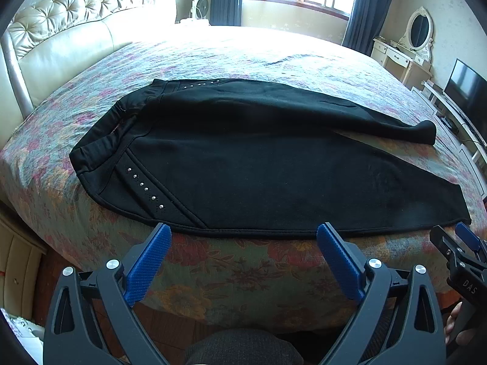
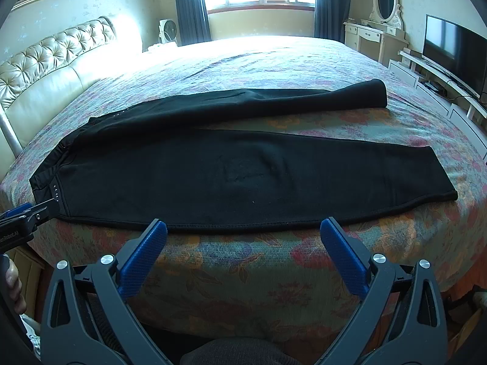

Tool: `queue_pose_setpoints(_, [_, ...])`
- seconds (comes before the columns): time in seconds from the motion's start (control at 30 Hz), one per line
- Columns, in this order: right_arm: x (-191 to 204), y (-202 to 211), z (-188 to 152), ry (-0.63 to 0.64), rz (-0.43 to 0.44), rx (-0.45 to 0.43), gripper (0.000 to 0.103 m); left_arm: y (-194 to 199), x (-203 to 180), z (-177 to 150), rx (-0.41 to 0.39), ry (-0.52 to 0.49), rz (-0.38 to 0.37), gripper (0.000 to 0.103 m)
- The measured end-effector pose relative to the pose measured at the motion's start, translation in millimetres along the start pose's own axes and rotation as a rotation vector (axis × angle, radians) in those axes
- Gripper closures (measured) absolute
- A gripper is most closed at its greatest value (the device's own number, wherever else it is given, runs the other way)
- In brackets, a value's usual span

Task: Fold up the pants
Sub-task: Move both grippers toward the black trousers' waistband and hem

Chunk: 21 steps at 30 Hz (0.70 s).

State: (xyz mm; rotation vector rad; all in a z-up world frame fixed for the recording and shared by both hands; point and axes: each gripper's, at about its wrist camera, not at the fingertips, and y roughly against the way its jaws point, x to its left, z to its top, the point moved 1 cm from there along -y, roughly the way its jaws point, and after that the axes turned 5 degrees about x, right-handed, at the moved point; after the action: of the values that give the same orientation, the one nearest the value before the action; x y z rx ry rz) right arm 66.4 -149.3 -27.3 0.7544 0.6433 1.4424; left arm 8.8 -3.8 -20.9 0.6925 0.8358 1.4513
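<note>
Left gripper (image 1: 243,237) spread wide, holding nothing, its blue fingers (image 1: 149,264) just short of the black pants (image 1: 243,164) (waistband left, legs right) lying flat on the floral bedspread (image 1: 243,276). Right gripper (image 2: 243,234) likewise wide, empty, near the hem. Bare bedspread beyond; far leg partly hidden.

The left hand-held gripper (image 1: 243,234) has its blue fingers (image 1: 149,264) spread wide, holding nothing. The right hand-held gripper (image 2: 243,231) is likewise agape and bare, at three o'clock of the left. A hand (image 2: 13,286) grips the left handle.
</note>
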Motion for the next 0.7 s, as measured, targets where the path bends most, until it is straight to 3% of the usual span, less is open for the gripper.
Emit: queue_pose_setpoints(0.7, [-2.2,-9.6,-0.3,-0.001,0.015,0.014,0.002,-2.4,0.8,1.5,0.008,-0.001,0.004,0.007])
